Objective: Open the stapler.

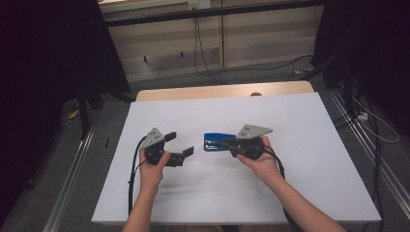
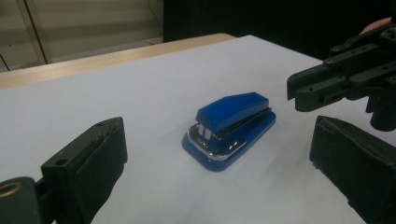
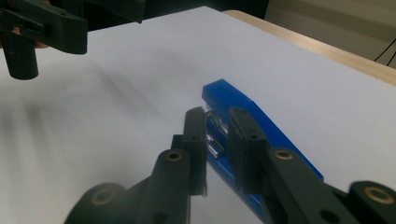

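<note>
The room is dim, its far left and right sides falling into near black. The white table [image 1: 309,145] is the brightest surface, evenly lit from above, with soft shadows. All views are slightly soft and grainy; near jaws blur in both gripper views.
</note>
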The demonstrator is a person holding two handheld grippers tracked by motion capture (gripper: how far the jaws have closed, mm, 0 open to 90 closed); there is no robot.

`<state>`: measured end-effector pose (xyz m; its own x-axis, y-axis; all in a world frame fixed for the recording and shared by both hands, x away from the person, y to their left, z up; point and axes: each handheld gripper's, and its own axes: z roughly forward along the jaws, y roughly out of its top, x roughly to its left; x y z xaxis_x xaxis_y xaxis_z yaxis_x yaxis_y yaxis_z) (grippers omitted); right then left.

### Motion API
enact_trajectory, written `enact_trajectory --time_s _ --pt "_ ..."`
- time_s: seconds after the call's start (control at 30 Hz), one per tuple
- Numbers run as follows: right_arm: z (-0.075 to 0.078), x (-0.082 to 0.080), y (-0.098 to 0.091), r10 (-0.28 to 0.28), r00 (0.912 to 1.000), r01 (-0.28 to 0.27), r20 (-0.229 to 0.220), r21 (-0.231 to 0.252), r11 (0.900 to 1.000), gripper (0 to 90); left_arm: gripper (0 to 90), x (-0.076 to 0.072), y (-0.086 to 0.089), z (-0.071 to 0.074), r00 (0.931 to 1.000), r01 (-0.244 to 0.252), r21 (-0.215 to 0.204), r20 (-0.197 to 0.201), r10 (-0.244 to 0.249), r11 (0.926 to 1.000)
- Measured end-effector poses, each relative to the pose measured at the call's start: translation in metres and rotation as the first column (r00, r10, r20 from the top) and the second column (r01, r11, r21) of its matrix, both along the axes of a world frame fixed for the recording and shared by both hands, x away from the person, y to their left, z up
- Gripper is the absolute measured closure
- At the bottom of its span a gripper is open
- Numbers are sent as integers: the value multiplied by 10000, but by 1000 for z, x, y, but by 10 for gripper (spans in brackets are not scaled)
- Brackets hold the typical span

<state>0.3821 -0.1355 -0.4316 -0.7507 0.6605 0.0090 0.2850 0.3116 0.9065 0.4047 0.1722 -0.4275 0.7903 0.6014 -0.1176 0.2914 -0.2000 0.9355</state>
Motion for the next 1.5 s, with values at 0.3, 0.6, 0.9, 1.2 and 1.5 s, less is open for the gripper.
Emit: enact_trajectory --time_s 0.3,0.6,0.9,1.2,1.5 --pt "-7 14 14 227 9996 -235 -158 -575 9981 900 45 13 -9 -6 9997 20 88 -236 -18 10000" --pt "-18 26 29 419 9991 -422 -54 -1289 9908 900 45 16 -6 -9 9994 -36 196 -345 43 9998" --pt "-27 31 38 596 9980 -542 191 -2108 9760 900 45 17 -7 -11 9989 51 221 -465 -41 9997" --pt "-32 34 42 895 9941 -696 618 -2716 9599 900 45 19 -8 -14 9984 129 321 -562 -111 9994" --pt "-33 35 41 1137 9908 -898 728 -2729 9579 900 38 27 -15 -20 9977 103 181 -670 -91 9998"
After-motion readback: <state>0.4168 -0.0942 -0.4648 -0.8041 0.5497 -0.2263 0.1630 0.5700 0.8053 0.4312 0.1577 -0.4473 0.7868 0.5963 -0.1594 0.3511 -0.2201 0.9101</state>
